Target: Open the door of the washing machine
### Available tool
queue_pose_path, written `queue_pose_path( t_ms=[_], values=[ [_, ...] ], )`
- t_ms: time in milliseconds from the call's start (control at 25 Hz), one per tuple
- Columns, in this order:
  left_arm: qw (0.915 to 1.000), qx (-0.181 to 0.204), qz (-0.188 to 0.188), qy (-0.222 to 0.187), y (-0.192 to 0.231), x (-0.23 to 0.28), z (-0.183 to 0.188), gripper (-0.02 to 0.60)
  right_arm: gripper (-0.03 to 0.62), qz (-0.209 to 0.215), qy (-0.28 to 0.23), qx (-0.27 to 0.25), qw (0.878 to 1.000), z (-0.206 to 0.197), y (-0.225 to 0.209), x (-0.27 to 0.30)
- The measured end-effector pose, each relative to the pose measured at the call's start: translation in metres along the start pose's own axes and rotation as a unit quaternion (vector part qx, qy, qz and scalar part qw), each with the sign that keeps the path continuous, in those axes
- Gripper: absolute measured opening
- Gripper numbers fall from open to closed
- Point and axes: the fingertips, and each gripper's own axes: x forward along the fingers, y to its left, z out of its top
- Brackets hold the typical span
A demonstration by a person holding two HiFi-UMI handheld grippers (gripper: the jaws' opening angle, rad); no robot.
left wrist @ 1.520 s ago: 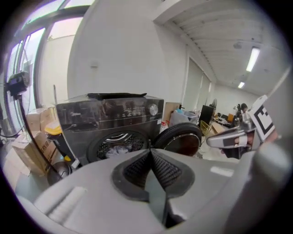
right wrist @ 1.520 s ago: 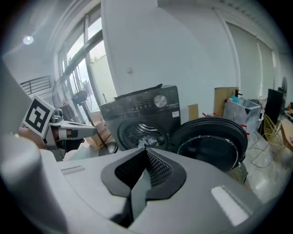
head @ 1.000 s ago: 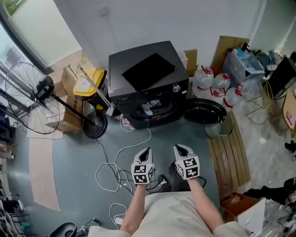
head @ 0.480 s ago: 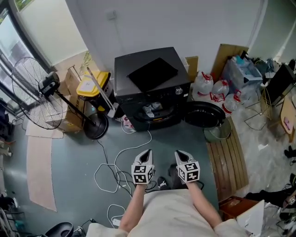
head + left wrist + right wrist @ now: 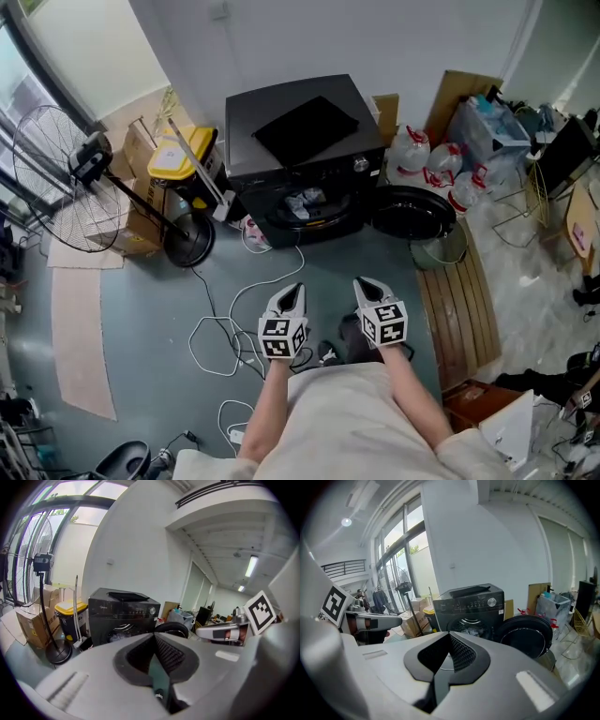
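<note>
A black front-loading washing machine [image 5: 302,150] stands against the white wall. Its round door [image 5: 413,214] is swung wide open to the right, and laundry [image 5: 307,201] shows inside the drum opening. The machine [image 5: 123,616] also shows in the left gripper view, and in the right gripper view the machine [image 5: 471,607] stands with its open door [image 5: 524,636] beside it. My left gripper [image 5: 292,298] and right gripper [image 5: 367,290] hover side by side over the grey floor, well short of the machine. Both are shut with nothing between the jaws.
A standing fan [image 5: 66,187], cardboard boxes [image 5: 141,187] and a yellow-lidded bin [image 5: 183,155] stand left of the machine. White cables [image 5: 230,333] trail across the floor. Water jugs [image 5: 431,169], a small bucket [image 5: 441,248] and a wooden slat board [image 5: 459,309] lie to the right.
The view has shifted slightly; both grippers stay shut side by side in front of me. The machine's door stays open.
</note>
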Motion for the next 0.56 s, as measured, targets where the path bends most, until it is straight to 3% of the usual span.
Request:
queue_pose_path(
  t_ms=[560],
  values=[
    [0.9999, -0.012, -0.012, 0.000, -0.012, 0.011, 0.003, 0.057, 0.000, 0.022, 0.015, -0.043, 0.999, -0.012, 0.013, -0.008]
  ],
)
